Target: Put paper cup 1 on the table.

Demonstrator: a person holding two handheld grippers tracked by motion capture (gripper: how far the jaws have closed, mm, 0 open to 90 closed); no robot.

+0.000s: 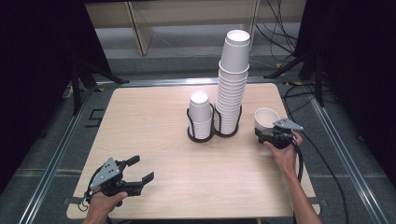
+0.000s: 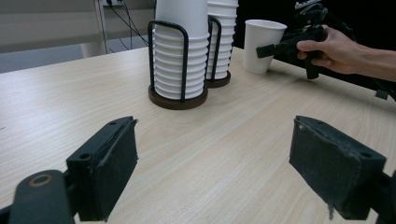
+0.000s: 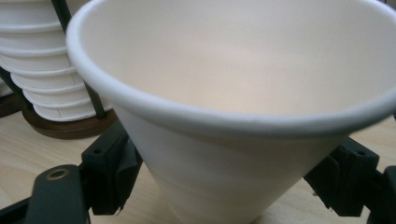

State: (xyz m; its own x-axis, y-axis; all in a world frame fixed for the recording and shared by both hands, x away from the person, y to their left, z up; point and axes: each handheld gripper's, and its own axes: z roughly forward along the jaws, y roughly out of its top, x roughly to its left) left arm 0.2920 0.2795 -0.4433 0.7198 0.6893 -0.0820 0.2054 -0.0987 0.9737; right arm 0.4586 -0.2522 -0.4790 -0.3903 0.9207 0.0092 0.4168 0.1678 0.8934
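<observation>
A single white paper cup stands upright on the wooden table, right of two cup stacks. My right gripper is shut on its lower wall, and both pads touch the cup in the right gripper view. The short stack and the tall stack sit in a black wire holder with brown bases. My left gripper is open over bare wood at the near left corner, with nothing between its pads. From there the held cup shows beyond the stacks.
Black stand legs flank the table on both sides, and cables lie on the floor behind it. A cable trails from the right gripper off the table's right edge. Bare wood lies between the left gripper and the holder.
</observation>
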